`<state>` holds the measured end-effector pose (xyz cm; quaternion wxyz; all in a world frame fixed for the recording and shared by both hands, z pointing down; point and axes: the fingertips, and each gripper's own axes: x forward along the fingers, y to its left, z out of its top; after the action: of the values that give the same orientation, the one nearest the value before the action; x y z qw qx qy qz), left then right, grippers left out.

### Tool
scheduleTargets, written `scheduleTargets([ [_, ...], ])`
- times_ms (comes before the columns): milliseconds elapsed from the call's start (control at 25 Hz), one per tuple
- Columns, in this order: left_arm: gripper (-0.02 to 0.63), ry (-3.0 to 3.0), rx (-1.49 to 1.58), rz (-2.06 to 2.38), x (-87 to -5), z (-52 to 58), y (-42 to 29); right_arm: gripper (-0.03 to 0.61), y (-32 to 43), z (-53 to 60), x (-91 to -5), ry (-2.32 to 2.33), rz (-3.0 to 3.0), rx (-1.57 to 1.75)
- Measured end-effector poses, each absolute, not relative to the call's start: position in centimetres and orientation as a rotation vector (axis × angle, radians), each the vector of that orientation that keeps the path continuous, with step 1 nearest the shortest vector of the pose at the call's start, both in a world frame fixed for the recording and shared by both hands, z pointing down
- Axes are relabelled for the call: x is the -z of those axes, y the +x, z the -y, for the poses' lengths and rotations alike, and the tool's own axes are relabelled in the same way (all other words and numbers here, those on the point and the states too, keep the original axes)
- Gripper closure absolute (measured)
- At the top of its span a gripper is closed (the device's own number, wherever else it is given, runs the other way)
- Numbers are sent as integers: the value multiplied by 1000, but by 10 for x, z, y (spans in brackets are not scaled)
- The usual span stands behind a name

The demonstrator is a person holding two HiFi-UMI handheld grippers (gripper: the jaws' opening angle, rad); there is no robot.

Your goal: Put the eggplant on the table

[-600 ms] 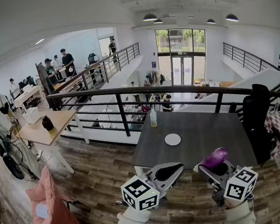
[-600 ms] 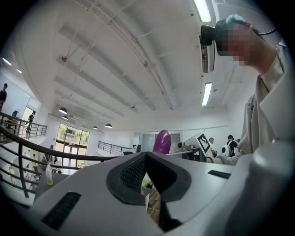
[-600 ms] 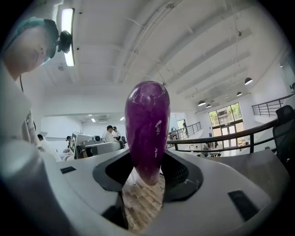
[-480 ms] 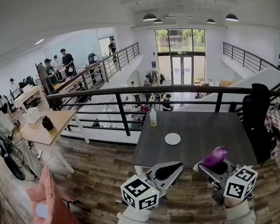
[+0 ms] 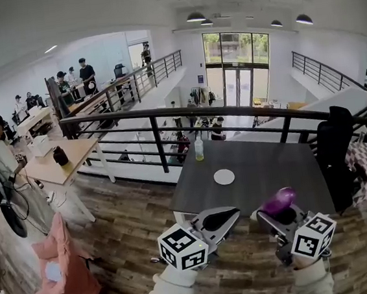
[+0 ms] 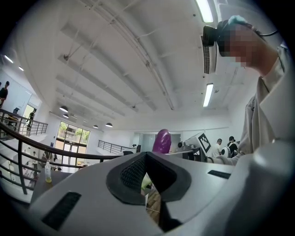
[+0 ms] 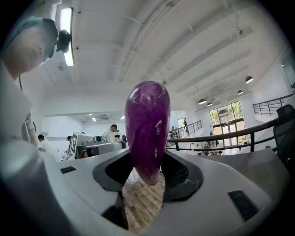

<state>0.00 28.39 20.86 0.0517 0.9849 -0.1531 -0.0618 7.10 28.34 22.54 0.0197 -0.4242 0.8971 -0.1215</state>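
Right gripper [image 5: 279,216]: jaws clamped on lower end of glossy purple eggplant [image 7: 147,124]. Eggplant stands upright betw. the black pads, upper end free. Posn: held in air at near edge of dark grey rectangular table [image 5: 264,167], toward near right corner. Left gripper [image 5: 218,219]: jaws together at tips, nothing betw. them; sits at table's near edge, beside right gripper. On table: small white round plate [image 5: 224,176] left of ctr; clear plastic bottle w/ yellowish liquid [image 5: 199,150] at far left corner.
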Motion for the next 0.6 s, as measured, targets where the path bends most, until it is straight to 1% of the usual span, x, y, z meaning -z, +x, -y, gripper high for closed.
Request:
scheduleTargets([
  [480,607,3012,190,544,-196,-285,20,382,101,-283,-209,-1221,-2752,425],
  [600,607,2987,168,567,-206,-287,31,382,108,-287,-217,-1190,-2763,460],
])
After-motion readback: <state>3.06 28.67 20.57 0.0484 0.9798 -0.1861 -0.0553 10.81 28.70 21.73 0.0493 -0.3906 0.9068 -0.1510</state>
